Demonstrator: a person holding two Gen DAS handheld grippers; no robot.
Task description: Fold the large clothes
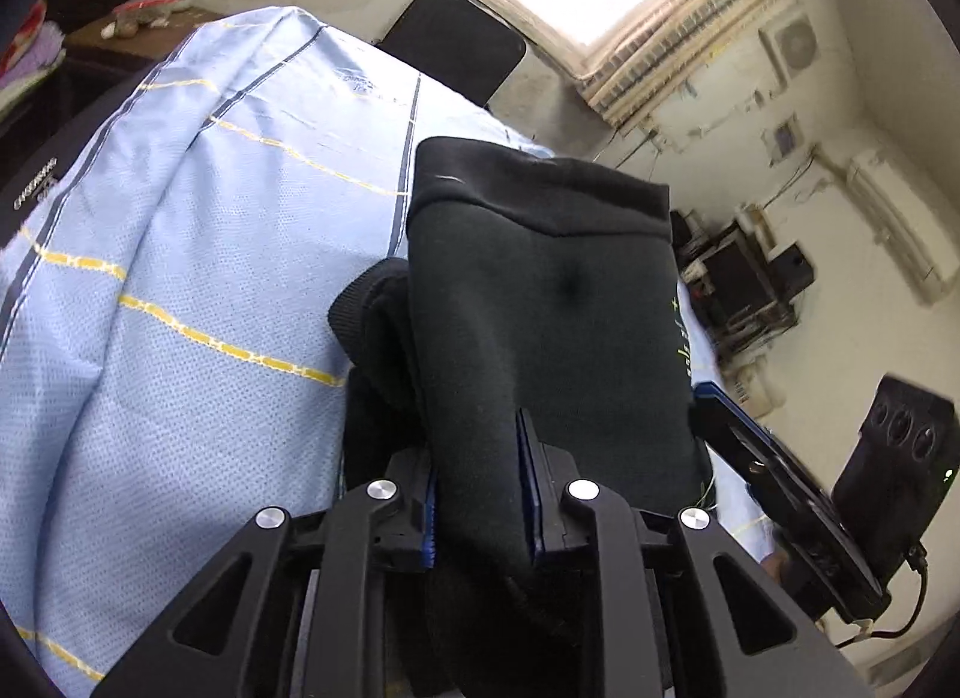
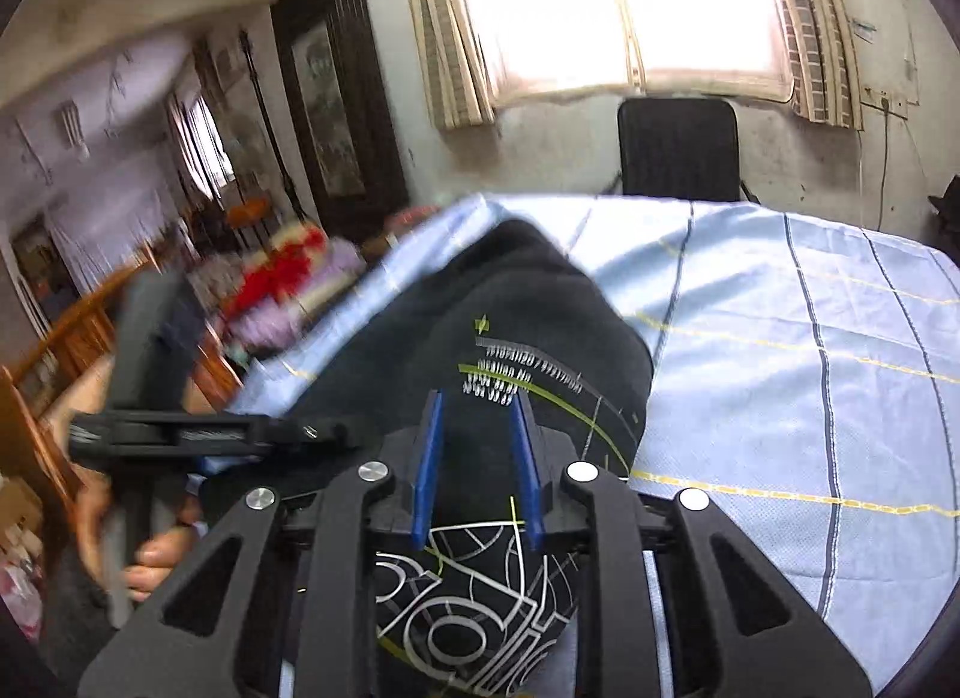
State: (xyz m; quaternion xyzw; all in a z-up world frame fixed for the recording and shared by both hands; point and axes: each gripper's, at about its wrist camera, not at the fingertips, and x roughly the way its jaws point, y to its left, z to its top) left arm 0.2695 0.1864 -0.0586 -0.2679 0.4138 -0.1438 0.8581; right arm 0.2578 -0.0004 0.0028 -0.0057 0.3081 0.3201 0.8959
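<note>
A large black garment with white and green print hangs lifted above a light blue sheet with yellow and dark stripes. My left gripper is shut on a thick fold of the black cloth; its ribbed hem stands up in front of the fingers. My right gripper is shut on the printed part of the same garment, blue pads pressing in from both sides. The left gripper and the hand holding it show at the left of the right wrist view. The right gripper's body shows at the right of the left wrist view.
The blue sheet covers a table or bed. A black chair stands behind it under a bright window. Wooden furniture and colourful clutter lie to the left. Dark equipment on shelves stands by the wall.
</note>
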